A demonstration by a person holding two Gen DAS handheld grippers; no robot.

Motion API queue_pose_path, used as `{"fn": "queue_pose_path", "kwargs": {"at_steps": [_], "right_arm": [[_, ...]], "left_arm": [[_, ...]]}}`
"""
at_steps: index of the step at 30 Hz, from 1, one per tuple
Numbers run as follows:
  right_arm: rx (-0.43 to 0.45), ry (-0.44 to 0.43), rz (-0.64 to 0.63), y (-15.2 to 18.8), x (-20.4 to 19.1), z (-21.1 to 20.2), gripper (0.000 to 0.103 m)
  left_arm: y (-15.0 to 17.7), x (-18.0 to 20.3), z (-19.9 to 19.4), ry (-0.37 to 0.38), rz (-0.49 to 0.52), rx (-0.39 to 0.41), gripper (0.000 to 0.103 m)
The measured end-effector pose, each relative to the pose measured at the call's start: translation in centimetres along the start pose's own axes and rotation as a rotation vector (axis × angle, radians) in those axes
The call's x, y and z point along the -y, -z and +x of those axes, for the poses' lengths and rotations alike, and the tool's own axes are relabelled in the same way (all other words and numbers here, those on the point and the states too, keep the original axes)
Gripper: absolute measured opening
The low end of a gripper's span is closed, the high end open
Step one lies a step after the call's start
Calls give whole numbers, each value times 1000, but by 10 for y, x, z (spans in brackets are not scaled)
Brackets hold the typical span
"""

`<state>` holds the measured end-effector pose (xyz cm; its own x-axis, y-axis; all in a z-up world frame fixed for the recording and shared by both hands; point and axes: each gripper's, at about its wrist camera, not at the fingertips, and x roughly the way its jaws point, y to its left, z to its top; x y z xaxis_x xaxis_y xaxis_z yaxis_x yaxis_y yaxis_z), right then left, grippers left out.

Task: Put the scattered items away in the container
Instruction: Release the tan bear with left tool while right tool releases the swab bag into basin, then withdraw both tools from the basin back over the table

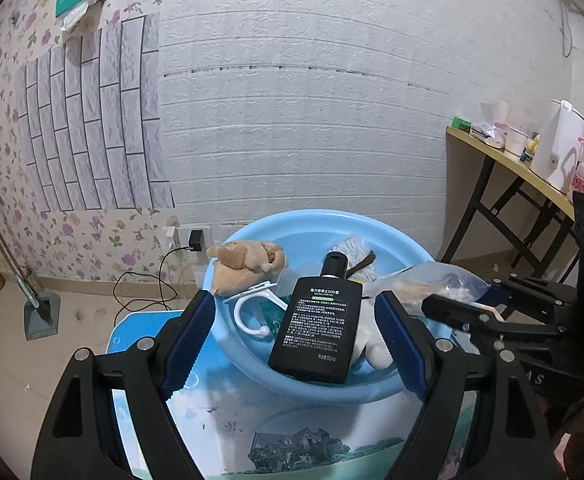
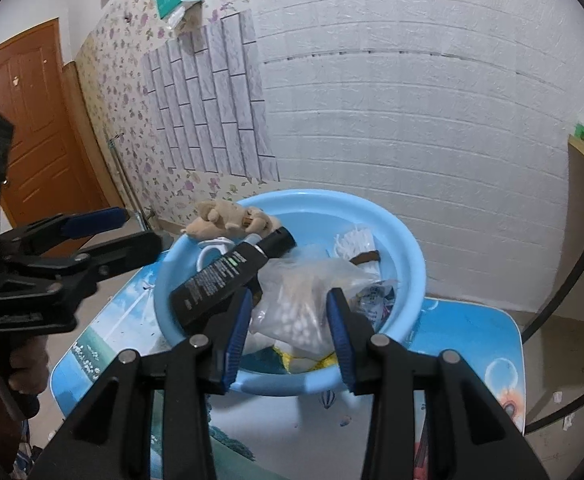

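A light blue basin (image 1: 332,222) (image 2: 408,248) stands on a small picture-printed table (image 1: 195,412) (image 2: 468,356). In it lie a black bottle (image 1: 318,330) (image 2: 227,272), a tan plush toy (image 1: 247,260) (image 2: 231,216), a white hook (image 1: 251,304), white sticks (image 2: 352,242) and a clear bag of cotton swabs (image 2: 304,300) (image 1: 424,280). My left gripper (image 1: 296,336) is open, its fingers on either side of the bottle. My right gripper (image 2: 287,320) is open around the swab bag; its jaws do not touch it.
A white brick-pattern wall (image 1: 312,100) stands behind the basin. A charger and cable (image 1: 187,244) hang at a wall socket. A desk (image 1: 508,160) with cups and a white kettle (image 1: 560,148) stands at the right. A brown door (image 2: 23,136) is at the left.
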<state>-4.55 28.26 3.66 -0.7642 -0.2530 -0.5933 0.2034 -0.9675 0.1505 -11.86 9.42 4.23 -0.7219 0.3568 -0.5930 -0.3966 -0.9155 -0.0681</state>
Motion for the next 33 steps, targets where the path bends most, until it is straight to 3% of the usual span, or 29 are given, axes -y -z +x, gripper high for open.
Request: {"fn": "queue_pose_path", "kwargs": {"at_steps": [4, 9, 12, 16, 33], "right_arm": [[33, -3, 1, -3, 3, -1, 28], [66, -11, -15, -11, 2, 3, 26], [77, -10, -24, -15, 1, 6, 29], [72, 0, -13, -17, 5, 12, 45], [42, 10, 10, -9, 8, -2, 46]], "left_arm": [[1, -1, 4, -3, -3, -8, 82], [2, -1, 15, -1, -8, -23, 82], [2, -3, 22, -4, -10, -34, 82], [2, -5, 26, -6, -13, -42, 82], [2, 3, 4, -8, -21, -22, 82]]}}
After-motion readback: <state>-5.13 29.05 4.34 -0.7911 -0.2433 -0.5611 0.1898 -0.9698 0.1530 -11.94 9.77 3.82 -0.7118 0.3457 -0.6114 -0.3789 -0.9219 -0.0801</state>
